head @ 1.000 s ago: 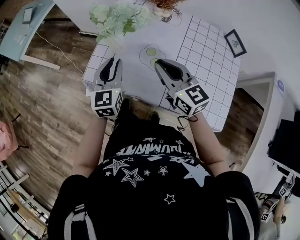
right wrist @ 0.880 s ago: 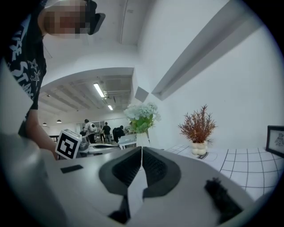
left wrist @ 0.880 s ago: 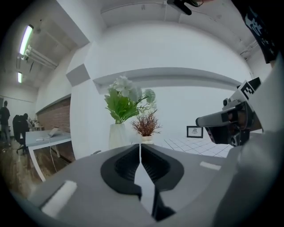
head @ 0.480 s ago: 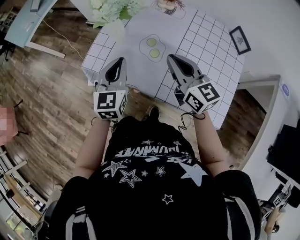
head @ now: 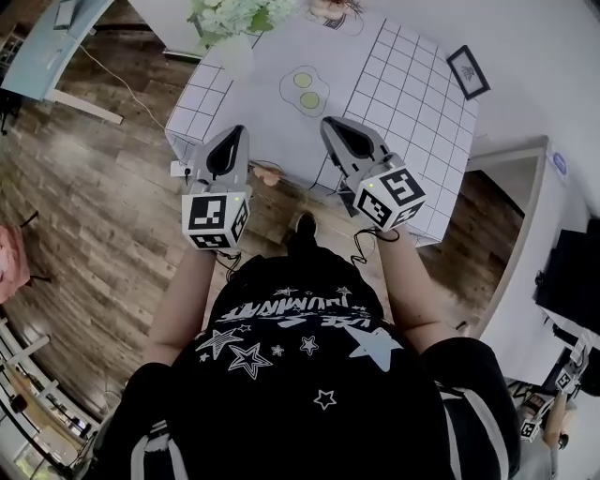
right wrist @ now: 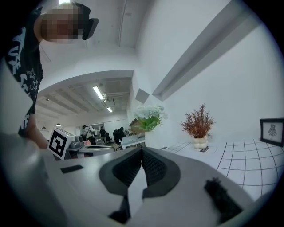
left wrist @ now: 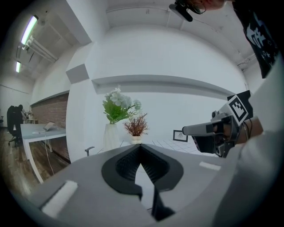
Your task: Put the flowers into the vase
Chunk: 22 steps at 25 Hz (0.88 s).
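A bunch of white and green flowers (head: 230,13) stands in a tall white vase (head: 236,56) at the far left corner of the grid-patterned table (head: 394,84). Both grippers hang in the air short of the table's near edge, over the wooden floor. My left gripper (head: 235,130) is shut with nothing in it, and so is my right gripper (head: 329,123). In the left gripper view the shut jaws point level at the flowers (left wrist: 117,104) and vase (left wrist: 111,135), with the right gripper (left wrist: 191,130) beside them. The right gripper view shows the flowers (right wrist: 148,116) far off.
On the table are a small pot of reddish twigs (head: 328,7), an egg-shaped mat (head: 305,90) and a framed picture (head: 466,71). A pale blue desk (head: 37,52) stands at the far left. A power strip (head: 178,169) lies on the floor.
Both grippers have drawn back from over the table to in front of its near edge as the person stepped away. Both pairs of jaws have closed.
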### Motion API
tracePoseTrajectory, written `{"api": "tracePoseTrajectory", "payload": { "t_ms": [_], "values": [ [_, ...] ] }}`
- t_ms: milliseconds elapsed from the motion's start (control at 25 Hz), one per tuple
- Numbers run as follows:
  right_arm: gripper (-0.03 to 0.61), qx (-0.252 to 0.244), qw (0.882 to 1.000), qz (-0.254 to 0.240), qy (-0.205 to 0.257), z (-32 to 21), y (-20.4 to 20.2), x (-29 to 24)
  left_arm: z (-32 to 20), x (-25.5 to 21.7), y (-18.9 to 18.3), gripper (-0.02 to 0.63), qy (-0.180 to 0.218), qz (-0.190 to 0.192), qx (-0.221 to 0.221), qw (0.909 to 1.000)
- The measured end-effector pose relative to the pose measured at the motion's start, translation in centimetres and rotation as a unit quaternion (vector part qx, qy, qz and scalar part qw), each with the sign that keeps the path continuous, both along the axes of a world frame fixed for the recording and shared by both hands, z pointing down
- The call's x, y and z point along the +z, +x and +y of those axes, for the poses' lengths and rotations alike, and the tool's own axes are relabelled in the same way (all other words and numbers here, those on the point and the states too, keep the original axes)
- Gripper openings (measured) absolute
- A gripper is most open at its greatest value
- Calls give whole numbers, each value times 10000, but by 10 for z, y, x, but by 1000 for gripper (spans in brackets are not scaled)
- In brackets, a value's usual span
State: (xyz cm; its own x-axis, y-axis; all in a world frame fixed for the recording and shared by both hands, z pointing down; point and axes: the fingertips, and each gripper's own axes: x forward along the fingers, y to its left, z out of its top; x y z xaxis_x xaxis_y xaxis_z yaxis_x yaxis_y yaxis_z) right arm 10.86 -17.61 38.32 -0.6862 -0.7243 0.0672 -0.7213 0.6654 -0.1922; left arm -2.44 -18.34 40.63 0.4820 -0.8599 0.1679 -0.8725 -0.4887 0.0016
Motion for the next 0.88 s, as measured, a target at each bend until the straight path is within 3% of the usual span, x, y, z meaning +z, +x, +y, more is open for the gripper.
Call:
{"api": "tracePoseTrajectory", "payload": {
  "t_ms": [440,880],
  "values": [
    [11,81,9994,311,111,83,-59,-12,87,-9,-68,9,76,206,-80,9997],
    [11,361,9980,523,50,192,-86,-13,181,-2,-93,8,-24,365,196,9991]
  ]
}}
